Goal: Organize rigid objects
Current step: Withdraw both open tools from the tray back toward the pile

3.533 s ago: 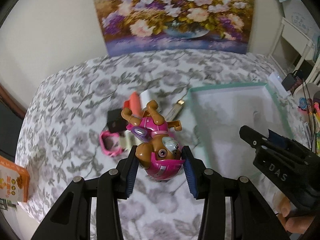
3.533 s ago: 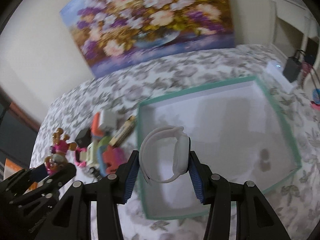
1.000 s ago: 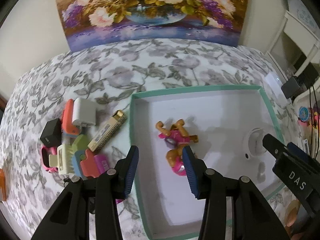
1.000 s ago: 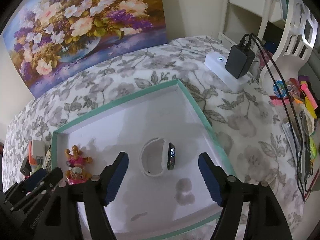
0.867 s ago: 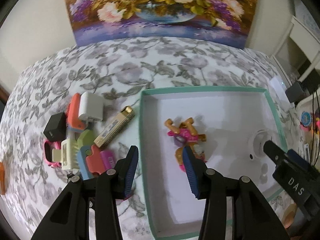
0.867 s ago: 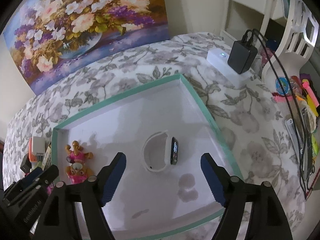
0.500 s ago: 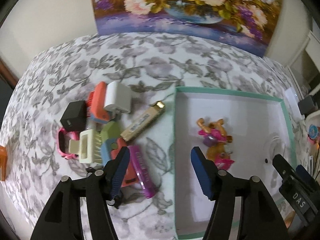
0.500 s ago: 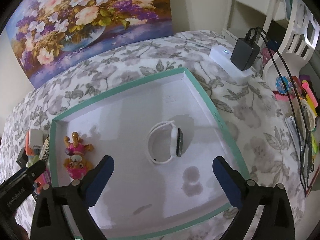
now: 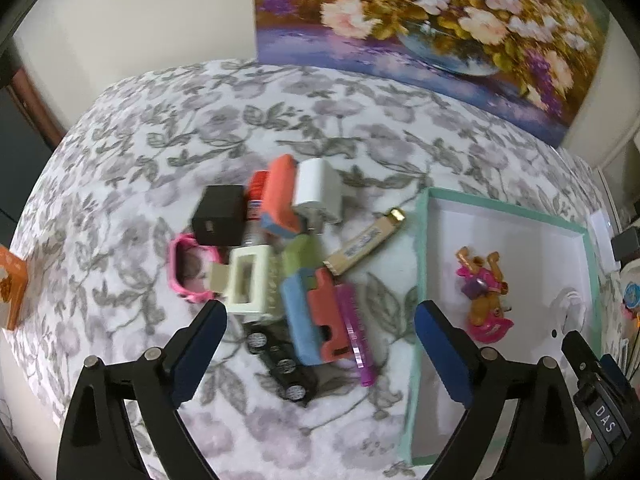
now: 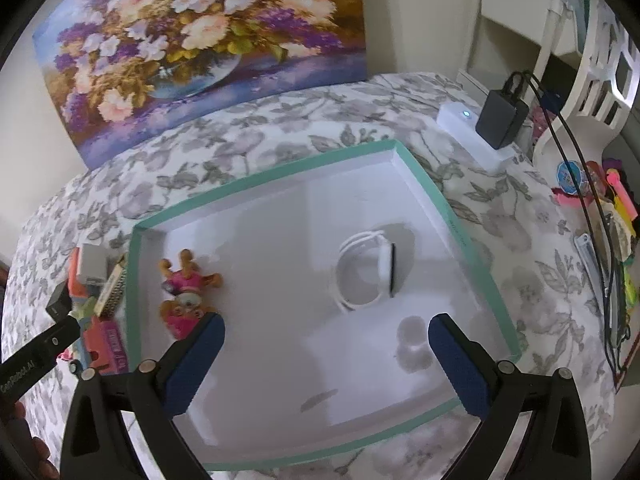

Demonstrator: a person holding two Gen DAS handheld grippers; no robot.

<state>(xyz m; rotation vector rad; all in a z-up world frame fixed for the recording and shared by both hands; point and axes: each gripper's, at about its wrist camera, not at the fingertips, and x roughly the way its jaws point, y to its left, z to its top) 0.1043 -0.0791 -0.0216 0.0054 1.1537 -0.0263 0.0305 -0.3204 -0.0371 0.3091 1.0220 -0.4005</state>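
Observation:
A white box with a teal rim [image 10: 416, 172] lies on the floral cloth; it also shows in the left wrist view [image 9: 422, 240]. Inside lie a pink toy dog [image 10: 186, 300] [image 9: 484, 296] and a white smartwatch [image 10: 368, 274]. A pile of small items sits left of the box: a black cube [image 9: 219, 214], a white charger [image 9: 318, 190], a cream clip [image 9: 250, 282], a gold harmonica [image 9: 366, 242], a blue-and-red block [image 9: 316, 316], a black toy car [image 9: 280, 364]. My left gripper [image 9: 320, 344] is open above the pile. My right gripper [image 10: 326, 356] is open and empty above the box.
A flower painting [image 9: 432, 28] leans on the wall at the back. A white power strip with a black adapter [image 10: 500, 120] and cables lie right of the box. An orange packet [image 9: 10, 284] sits at the cloth's left edge. Pens and clutter [image 10: 612, 208] fill the far right.
Both grippers let go of the toy dog and the smartwatch in the box and opened wide. My left gripper has moved left from the box to over the pile.

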